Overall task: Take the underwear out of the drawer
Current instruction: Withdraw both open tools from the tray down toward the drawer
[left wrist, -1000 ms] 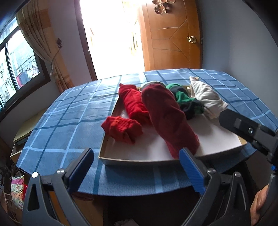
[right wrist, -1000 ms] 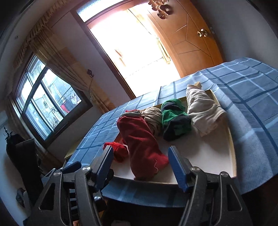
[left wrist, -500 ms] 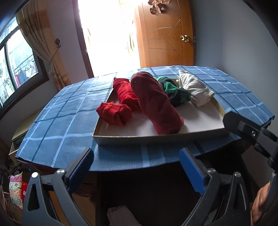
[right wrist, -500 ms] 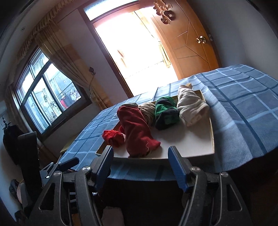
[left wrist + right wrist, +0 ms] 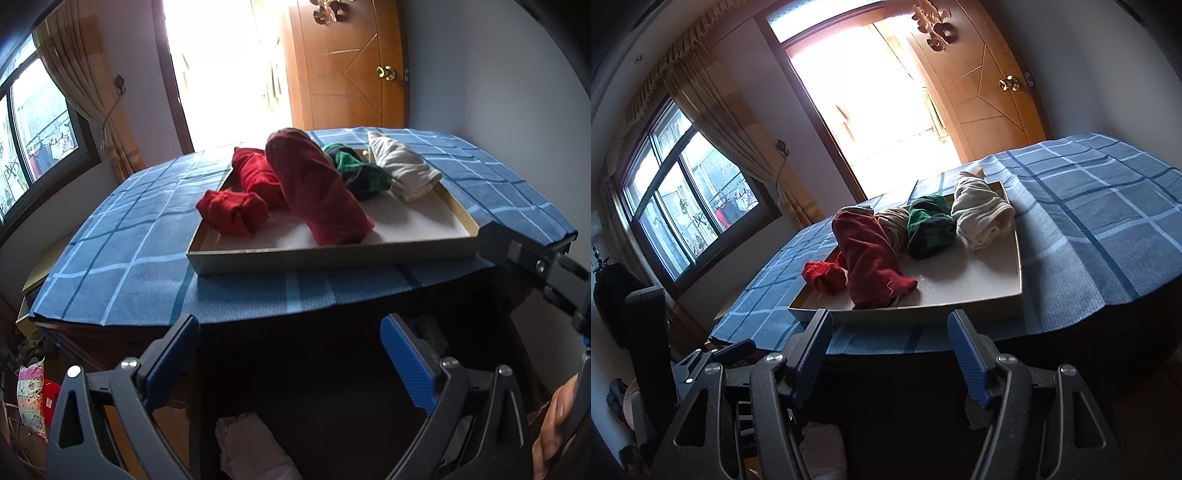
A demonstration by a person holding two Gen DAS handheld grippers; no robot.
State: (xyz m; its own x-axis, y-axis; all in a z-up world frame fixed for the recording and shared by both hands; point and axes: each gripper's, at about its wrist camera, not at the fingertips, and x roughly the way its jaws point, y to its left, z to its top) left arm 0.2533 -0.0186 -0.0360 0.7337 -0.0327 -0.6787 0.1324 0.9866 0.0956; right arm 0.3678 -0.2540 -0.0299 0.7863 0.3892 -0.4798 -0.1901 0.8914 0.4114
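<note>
We hold the left gripper (image 5: 288, 354) and right gripper (image 5: 888, 347) wide and empty above the dark drawer (image 5: 332, 406), where pale folded underwear (image 5: 251, 446) remains, several rolled pieces already in the shallow cardboard tray (image 5: 332, 254).

Rolled underwear (image 5: 317, 192) — six bundles — in tray (image 5: 332, 254).

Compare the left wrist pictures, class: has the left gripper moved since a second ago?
Yes. The left gripper has pulled back and down from the tray: the table's front edge, formerly behind its fingertips, now sits above them, exposing dark space with pale cloth below.
</note>
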